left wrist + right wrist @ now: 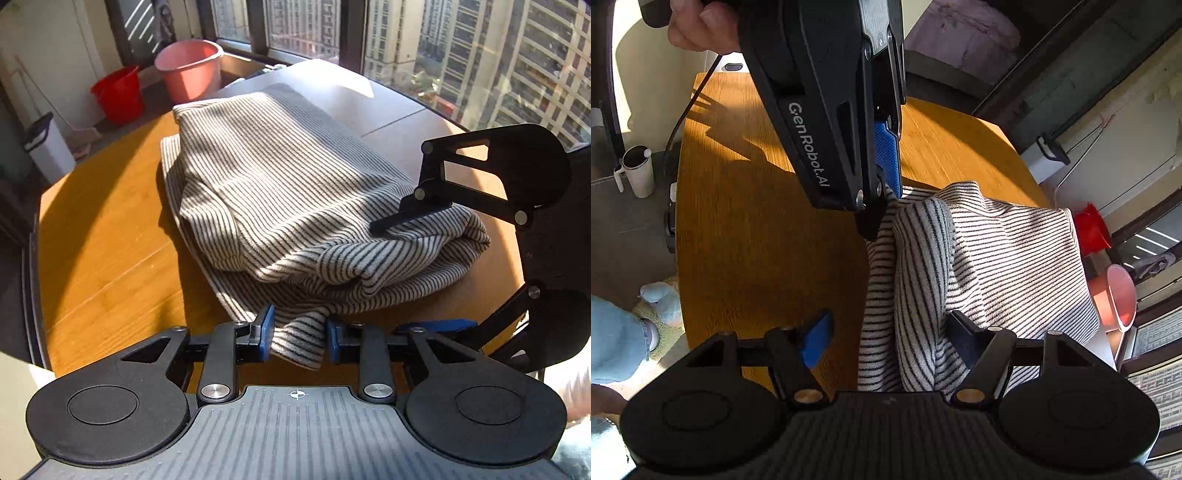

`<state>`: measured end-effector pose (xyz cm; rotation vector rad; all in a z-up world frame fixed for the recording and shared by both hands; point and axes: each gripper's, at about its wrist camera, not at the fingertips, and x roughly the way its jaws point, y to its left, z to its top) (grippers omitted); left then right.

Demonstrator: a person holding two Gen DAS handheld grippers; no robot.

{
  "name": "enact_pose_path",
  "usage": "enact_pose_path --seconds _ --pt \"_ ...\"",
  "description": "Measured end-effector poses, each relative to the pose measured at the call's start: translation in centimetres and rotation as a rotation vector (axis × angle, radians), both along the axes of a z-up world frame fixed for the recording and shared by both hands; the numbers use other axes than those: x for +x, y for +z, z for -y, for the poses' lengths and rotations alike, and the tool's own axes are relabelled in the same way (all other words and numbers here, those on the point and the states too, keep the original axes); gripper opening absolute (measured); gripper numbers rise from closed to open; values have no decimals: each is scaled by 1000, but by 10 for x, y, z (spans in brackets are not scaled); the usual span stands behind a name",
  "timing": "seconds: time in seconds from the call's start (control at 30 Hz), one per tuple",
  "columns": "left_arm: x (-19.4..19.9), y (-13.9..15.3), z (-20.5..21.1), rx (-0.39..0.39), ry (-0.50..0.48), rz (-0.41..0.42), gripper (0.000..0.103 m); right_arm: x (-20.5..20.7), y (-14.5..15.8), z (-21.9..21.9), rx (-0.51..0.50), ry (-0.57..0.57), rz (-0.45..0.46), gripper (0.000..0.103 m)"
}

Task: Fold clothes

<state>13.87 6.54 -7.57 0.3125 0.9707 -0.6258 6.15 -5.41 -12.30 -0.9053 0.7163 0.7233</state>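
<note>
A grey-and-white striped garment lies folded in a thick bundle on the round wooden table. My left gripper sits at the bundle's near edge, its blue pads apart with a flap of cloth between them. My right gripper comes in from the right, one finger on top of the bundle and one below its near edge. In the right wrist view the garment lies between the spread fingers of my right gripper, and the left gripper touches its far corner.
A pink bucket and a red bucket stand on the floor beyond the table, near a white bin. Windows run behind the table. The person's legs and a cup show left of the table.
</note>
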Motion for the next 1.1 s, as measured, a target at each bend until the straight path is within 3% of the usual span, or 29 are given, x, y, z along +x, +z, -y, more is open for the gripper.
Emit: enact_pose_path --seconds 0.07,0.17,0.27,0.3,0.37,0.47,0.57,0.67,0.77,0.83,0.87,0.9,1.0,1.1 --pt "3 1 -3 -31 9 -33 31 20 5 1 56 -121 -110 46" --pt "4 5 -4 -20 -32 -25 33 59 16 16 218 -307 -333 46" --pt "-7 18 -5 44 -133 100 43 100 19 39 367 -481 -575 46" --pt "-10 20 -6 64 -163 139 53 113 18 47 412 -532 -651 45" --pt "-19 23 -5 121 -246 223 62 132 13 64 486 -619 -774 44" --pt "-28 19 -2 216 -375 330 71 151 3 85 572 -728 -926 41" --pt "-32 2 11 303 -487 426 71 160 -1 92 584 -736 -986 38" --pt "-27 -14 27 337 -553 502 72 157 5 80 516 -667 -942 38" --pt "-20 -25 40 351 -639 504 73 152 14 70 448 -602 -878 38" --pt "-20 -28 43 335 -688 482 58 144 24 66 389 -554 -802 39" --pt "-19 -30 45 330 -695 463 45 136 31 65 359 -515 -743 42" --pt "-18 -31 46 323 -691 448 40 128 38 65 329 -476 -684 52" --pt "-7 -28 47 260 -612 352 36 93 58 65 232 -346 -422 79" --pt "25 -18 44 122 -401 134 35 69 53 56 83 -213 -194 81"
